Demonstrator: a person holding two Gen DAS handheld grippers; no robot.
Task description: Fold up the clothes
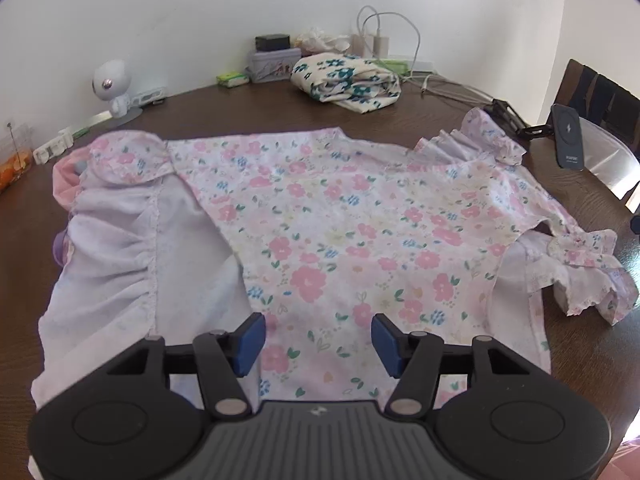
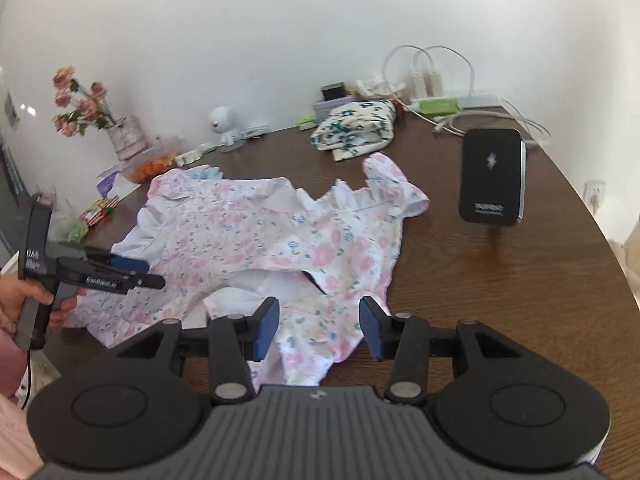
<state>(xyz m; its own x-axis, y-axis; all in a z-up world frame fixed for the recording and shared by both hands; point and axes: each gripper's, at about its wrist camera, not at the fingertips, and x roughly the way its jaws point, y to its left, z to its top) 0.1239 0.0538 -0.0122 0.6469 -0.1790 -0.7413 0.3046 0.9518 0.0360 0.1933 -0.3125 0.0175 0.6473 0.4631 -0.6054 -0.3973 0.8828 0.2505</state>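
A pink floral child's dress [image 1: 320, 216] lies spread flat on the dark wooden table [image 1: 280, 108]; it also shows in the right wrist view [image 2: 256, 236]. My left gripper [image 1: 318, 340] is open just above the dress's near hem, blue pads apart, holding nothing. It also shows from the side in the right wrist view [image 2: 136, 270], over the dress's left edge. My right gripper [image 2: 319, 328] is open over the near ruffled sleeve [image 2: 308, 344], empty. A folded cream garment with teal flowers [image 1: 348, 80] lies at the back; it also shows in the right wrist view [image 2: 356, 128].
A black charger stand [image 2: 492, 176] stands right of the dress. Cables and a power strip [image 2: 440, 104] lie at the back. A small white robot figure [image 1: 110, 88], a flower vase [image 2: 128, 136], snacks and small boxes line the left and back edges. A chair [image 1: 600, 92] stands right.
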